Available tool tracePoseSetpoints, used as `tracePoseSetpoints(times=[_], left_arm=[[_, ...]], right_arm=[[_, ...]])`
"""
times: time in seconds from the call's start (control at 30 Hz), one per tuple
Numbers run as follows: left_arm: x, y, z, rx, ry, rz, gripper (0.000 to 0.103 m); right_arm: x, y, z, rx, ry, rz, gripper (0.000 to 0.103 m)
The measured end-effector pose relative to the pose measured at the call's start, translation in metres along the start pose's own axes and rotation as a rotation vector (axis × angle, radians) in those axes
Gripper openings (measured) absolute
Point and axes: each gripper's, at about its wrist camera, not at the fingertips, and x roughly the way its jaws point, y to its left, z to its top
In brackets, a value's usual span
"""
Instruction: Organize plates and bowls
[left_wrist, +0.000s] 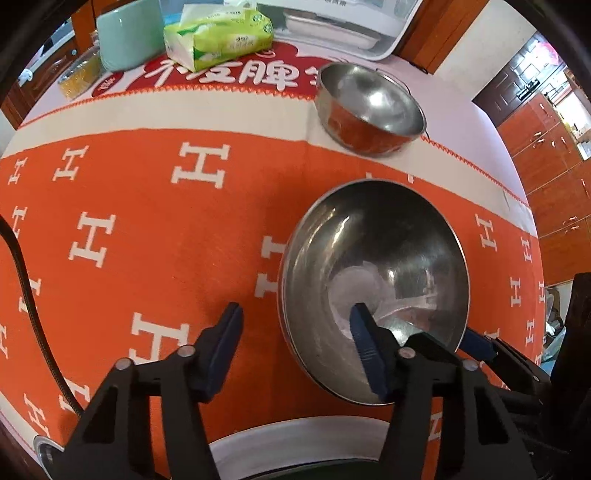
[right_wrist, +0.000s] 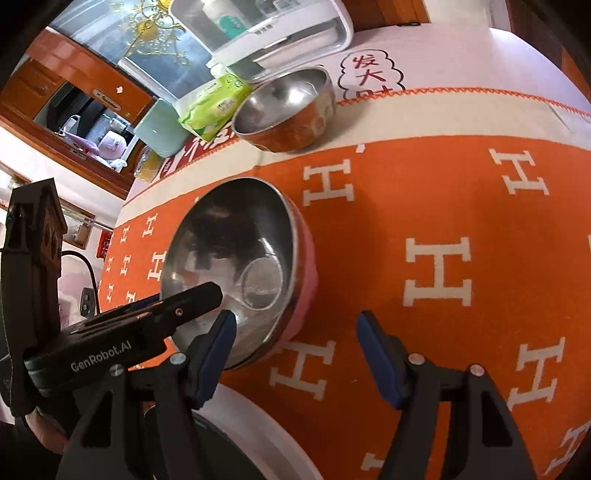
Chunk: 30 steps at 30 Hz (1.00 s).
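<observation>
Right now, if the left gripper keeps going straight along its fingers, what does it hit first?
Likely the near steel bowl: the left gripper straddles its near rim, one finger already inside. Otherwise the orange cloth. Depth is unclear.

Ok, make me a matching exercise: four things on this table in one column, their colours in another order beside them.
1. near bowl
2. far bowl
3. tissue pack
4. tall cup

a. pale mint green
b. steel with pink outside
c. steel with orange outside
d. lime green and white

Pairs: 1-b, 2-c, 3-d, 4-a
</observation>
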Motion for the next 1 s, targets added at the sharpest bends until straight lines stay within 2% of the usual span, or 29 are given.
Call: tracePoseSetpoints(times=[0.07, 0.17, 0.27, 0.43, 0.53, 0.63, 0.8, 1.0], left_arm=[[0.003, 0.000, 0.000, 0.004, 0.010, -0.003, 0.050], [0.008, -0.001, 0.000, 0.006, 0.027, 0.015, 0.049], [0.012, -0.003, 0.001, 0.012, 0.037, 0.012, 0.040], [0.019, -0.005, 0.003, 0.015, 0.055, 0.020, 0.038], [0.020, -0.007, 0.002, 0.009, 0.066, 0.021, 0.038], [0.020, -0.009, 0.002, 0.013, 0.066, 0.019, 0.036], [0.021, -0.013, 0.002, 0.023, 0.085, -0.013, 0.027], [0.015, -0.016, -0.003, 0.043, 0.089, -0.012, 0.023]], right_arm=[[0.002, -0.001, 0.000, 0.003, 0.002, 0.000, 0.067], [0.004, -0.003, 0.001, 0.006, 0.002, 0.011, 0.060], [0.005, -0.004, 0.002, 0.003, -0.002, 0.013, 0.057], [0.007, -0.004, 0.002, 0.001, -0.001, 0.020, 0.049], [0.009, -0.004, 0.002, 0.003, -0.003, 0.028, 0.048], [0.009, -0.005, 0.002, 0.007, -0.003, 0.041, 0.043], [0.009, -0.002, 0.001, -0.001, 0.002, 0.042, 0.025], [0.008, -0.003, -0.002, 0.010, 0.014, 0.020, 0.018]])
